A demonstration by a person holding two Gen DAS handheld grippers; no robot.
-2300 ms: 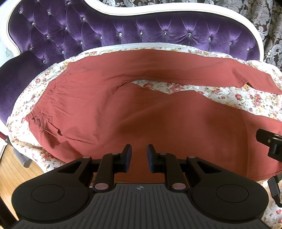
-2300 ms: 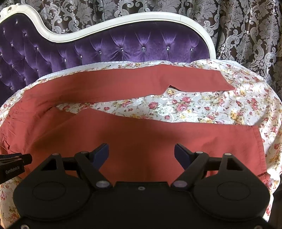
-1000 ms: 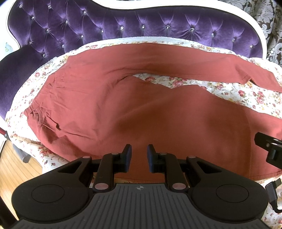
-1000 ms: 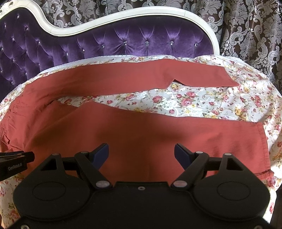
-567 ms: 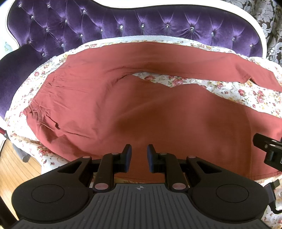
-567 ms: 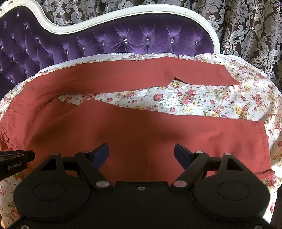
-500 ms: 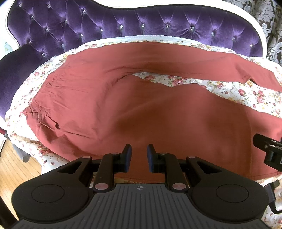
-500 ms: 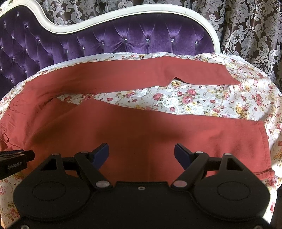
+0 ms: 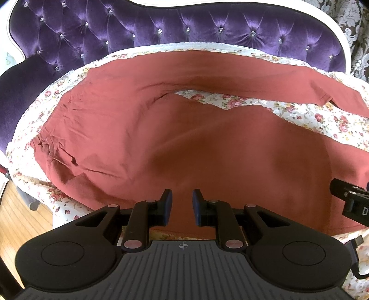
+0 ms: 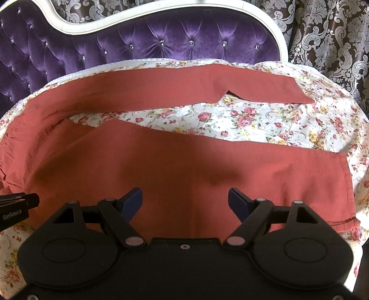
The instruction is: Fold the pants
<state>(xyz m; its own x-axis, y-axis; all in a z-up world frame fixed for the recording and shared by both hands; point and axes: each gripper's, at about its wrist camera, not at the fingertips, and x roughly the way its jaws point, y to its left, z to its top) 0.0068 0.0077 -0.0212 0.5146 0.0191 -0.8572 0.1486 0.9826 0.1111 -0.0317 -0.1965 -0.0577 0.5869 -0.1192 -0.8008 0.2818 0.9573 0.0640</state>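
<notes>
Rust-red pants point(image 9: 143, 129) lie spread flat on a floral sheet point(image 10: 265, 120), waist at the left, both legs running right with a gap between them. The far leg point(image 10: 161, 87) lies along the sofa back; the near leg point(image 10: 184, 166) lies just ahead of both grippers. My left gripper point(image 9: 182, 200) hovers above the near leg's front edge, jaws a narrow gap apart, holding nothing. My right gripper point(image 10: 184, 198) is wide open and empty above the near leg, left of its hem point(image 10: 346, 184).
A purple tufted sofa back point(image 9: 161, 25) with a white frame point(image 10: 161, 13) rises behind the sheet. Patterned curtains point(image 10: 327, 34) hang at the right. Wooden floor point(image 9: 20, 214) shows below the sheet's left edge. The other gripper's tip point(image 9: 350, 200) shows at the right.
Both grippers have eased slightly lower and nearer to the pants. The jaws have not changed and the pants have not moved.
</notes>
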